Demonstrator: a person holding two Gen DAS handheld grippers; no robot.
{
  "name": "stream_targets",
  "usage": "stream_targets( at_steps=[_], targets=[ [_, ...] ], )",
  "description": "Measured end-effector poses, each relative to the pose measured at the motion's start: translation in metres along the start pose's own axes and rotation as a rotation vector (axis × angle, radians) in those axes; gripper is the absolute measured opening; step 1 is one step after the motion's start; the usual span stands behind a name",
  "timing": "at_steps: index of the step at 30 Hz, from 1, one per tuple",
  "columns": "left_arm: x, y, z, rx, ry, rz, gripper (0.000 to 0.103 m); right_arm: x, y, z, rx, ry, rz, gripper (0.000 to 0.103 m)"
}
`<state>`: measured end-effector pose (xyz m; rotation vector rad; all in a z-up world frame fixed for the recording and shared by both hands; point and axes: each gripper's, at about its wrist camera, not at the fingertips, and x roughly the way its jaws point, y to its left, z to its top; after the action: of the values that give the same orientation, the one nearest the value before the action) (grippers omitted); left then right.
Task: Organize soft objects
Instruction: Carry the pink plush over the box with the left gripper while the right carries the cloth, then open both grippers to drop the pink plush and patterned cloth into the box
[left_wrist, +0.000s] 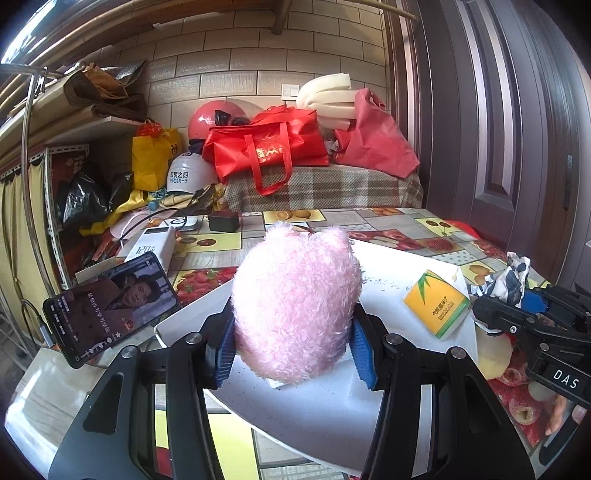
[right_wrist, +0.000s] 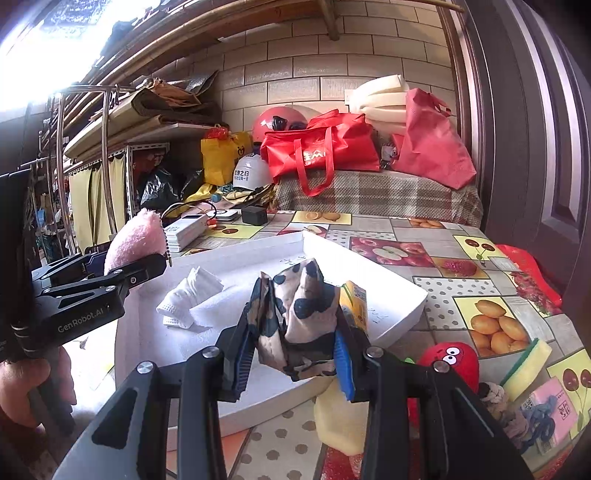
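My left gripper (left_wrist: 291, 354) is shut on a pink fluffy plush toy (left_wrist: 295, 306) and holds it over the near left part of a shallow white tray (left_wrist: 391, 266). It shows from the side in the right wrist view (right_wrist: 135, 242). My right gripper (right_wrist: 293, 354) is shut on a crumpled black-and-white patterned cloth (right_wrist: 295, 321) above the tray's near right edge (right_wrist: 402, 321). A yellow tissue pack (left_wrist: 437, 304) lies in the tray next to that cloth. White folded tissues (right_wrist: 190, 297) lie in the tray's left part.
A phone (left_wrist: 110, 302) leans at the tray's left, with a white power bank (left_wrist: 151, 245) and a black charger (left_wrist: 223, 221) behind. A red plush (right_wrist: 448, 360), sponge (right_wrist: 524, 365) and small soft items lie right of the tray. Bags and helmets are piled at the back.
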<state>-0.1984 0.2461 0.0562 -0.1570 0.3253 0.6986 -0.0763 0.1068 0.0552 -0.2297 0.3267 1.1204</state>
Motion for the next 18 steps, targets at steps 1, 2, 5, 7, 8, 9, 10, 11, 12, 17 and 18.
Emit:
stream_targets(
  at_steps=[1,2,5,7,8,9,10,11,12,17,18],
  targets=[
    [0.003,0.002,0.001,-0.004,0.002,0.007,0.053,0.003,0.0,0.002,0.004,0.002,0.001,0.038],
    [0.007,0.004,0.002,-0.008,0.005,0.013,0.053,0.007,0.001,0.003,0.009,0.003,0.002,0.038],
    [0.017,0.01,0.006,-0.021,0.011,0.022,0.053,0.018,0.001,0.007,0.02,0.01,0.006,0.038],
    [0.023,0.012,0.009,-0.025,0.007,0.031,0.053,0.028,0.003,0.01,0.023,0.023,0.006,0.038],
    [0.026,0.014,0.01,-0.025,0.007,0.033,0.053,0.033,0.004,0.012,0.024,0.028,0.006,0.038],
    [0.03,0.015,0.011,-0.025,0.008,0.036,0.053,0.038,0.005,0.014,0.022,0.035,0.005,0.038],
    [0.033,0.015,0.013,-0.024,0.01,0.036,0.053,0.042,0.006,0.015,0.019,0.037,0.004,0.038],
    [0.037,0.016,0.014,-0.022,0.012,0.034,0.053,0.046,0.007,0.017,0.017,0.043,0.001,0.038],
    [0.04,0.016,0.015,-0.02,0.016,0.032,0.053,0.05,0.008,0.018,0.015,0.047,0.0,0.038],
    [0.055,0.016,0.019,-0.011,0.052,0.023,0.053,0.067,0.004,0.025,0.024,0.061,-0.033,0.038],
    [0.057,0.015,0.02,-0.008,0.057,0.017,0.053,0.07,0.003,0.025,0.031,0.068,-0.036,0.038]
  ],
)
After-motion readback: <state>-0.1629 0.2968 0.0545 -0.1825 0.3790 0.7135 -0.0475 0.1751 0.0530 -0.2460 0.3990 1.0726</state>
